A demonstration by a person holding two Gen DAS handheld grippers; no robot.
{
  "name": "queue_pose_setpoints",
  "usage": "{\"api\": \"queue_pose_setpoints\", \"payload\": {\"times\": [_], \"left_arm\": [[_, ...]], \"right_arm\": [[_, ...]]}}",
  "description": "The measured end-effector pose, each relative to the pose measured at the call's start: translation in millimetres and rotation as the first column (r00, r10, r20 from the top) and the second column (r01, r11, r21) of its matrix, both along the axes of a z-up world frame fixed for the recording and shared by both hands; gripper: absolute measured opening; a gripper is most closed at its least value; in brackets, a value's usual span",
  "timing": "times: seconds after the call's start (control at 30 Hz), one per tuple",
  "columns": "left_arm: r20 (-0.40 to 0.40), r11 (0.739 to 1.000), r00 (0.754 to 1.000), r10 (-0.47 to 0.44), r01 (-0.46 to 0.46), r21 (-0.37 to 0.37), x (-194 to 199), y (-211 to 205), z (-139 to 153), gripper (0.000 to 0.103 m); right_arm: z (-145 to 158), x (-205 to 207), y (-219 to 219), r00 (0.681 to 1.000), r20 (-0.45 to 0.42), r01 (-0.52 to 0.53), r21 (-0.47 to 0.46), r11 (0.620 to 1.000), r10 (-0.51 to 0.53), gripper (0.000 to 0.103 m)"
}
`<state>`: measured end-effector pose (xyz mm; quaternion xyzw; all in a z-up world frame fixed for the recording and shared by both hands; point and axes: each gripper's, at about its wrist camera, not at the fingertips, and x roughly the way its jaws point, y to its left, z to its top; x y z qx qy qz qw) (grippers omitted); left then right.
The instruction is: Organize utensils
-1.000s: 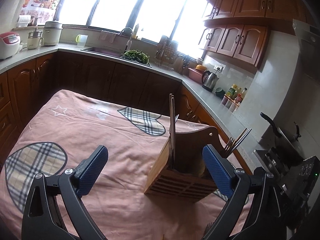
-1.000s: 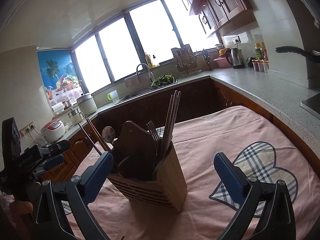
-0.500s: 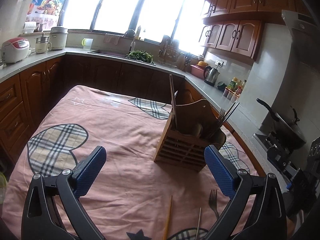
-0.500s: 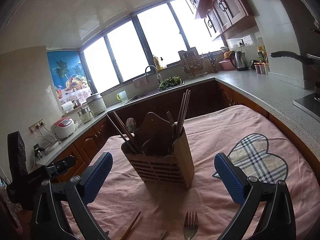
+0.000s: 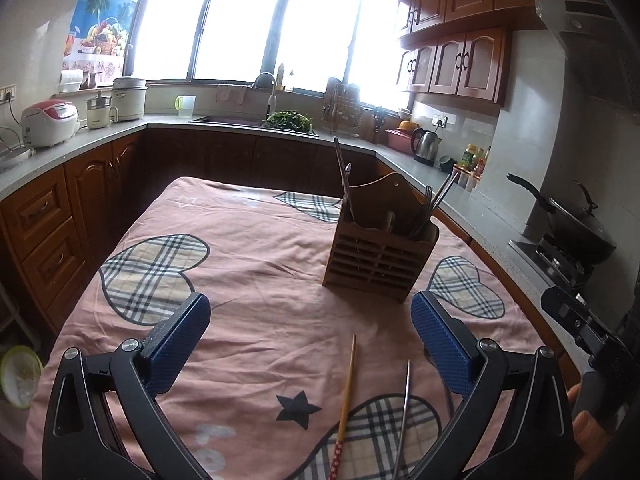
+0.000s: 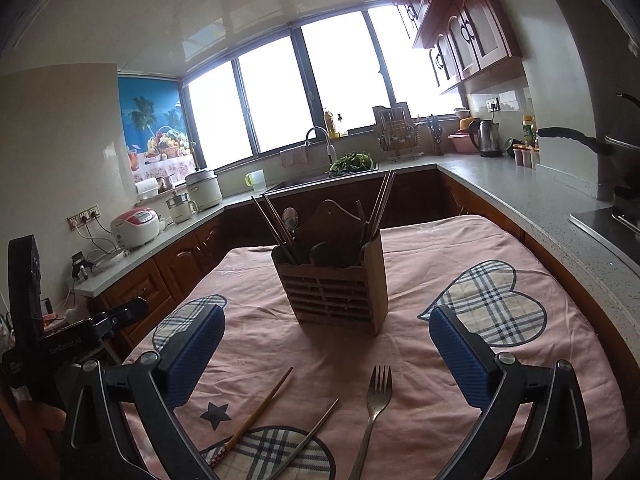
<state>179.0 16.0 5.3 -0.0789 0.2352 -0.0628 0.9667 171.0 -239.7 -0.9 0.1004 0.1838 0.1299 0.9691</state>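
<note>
A wooden utensil holder (image 5: 376,256) (image 6: 336,288) stands on the pink tablecloth, with chopsticks, forks and a spoon sticking out of it. Loose on the cloth nearer me lie a wooden chopstick (image 5: 346,396) (image 6: 256,412), a metal chopstick (image 5: 403,412) (image 6: 310,436) and a metal fork (image 6: 374,412). My left gripper (image 5: 310,332) hovers open above the two chopsticks, holding nothing. Back from the holder, my right gripper (image 6: 326,352) is open and empty too, with the fork and chopsticks lying between its fingers' lines.
The table (image 5: 248,264) is ringed by dark wood counters (image 5: 100,140). Rice cookers (image 5: 50,122) sit at the left, a sink (image 5: 228,120) with greens at the back, a kettle (image 5: 426,146) and a wok (image 5: 576,224) on the stove at the right.
Both grippers have pulled back from the holder, which now looks smaller and farther off. The loose chopsticks and fork have come into view near me. Both stay open.
</note>
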Motion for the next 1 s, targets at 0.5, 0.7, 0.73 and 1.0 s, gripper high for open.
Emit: {"api": "queue_pose_setpoints", "payload": {"times": [0.5, 0.7, 0.73, 1.0], "left_arm": [[0.175, 0.994, 0.985, -0.002, -0.017, 0.106, -80, 5, 45, 0.103], [0.132, 0.989, 0.99, 0.042, -0.06, 0.135, -88, -10, 24, 0.103], [0.123, 0.988, 0.991, 0.052, -0.069, 0.138, -87, -11, 18, 0.103], [0.096, 0.98, 0.991, 0.098, -0.112, 0.163, -89, -13, -17, 0.103]], "right_arm": [[62, -82, 11, 0.982, 0.191, 0.028, -0.148, 0.989, 0.001, 0.103], [44, -87, 19, 0.992, 0.123, 0.026, -0.151, 0.988, -0.007, 0.103], [33, -87, 20, 0.994, 0.112, 0.033, -0.146, 0.989, -0.016, 0.103], [-24, -93, 15, 0.992, 0.09, 0.103, -0.115, 0.988, -0.093, 0.103]]}}
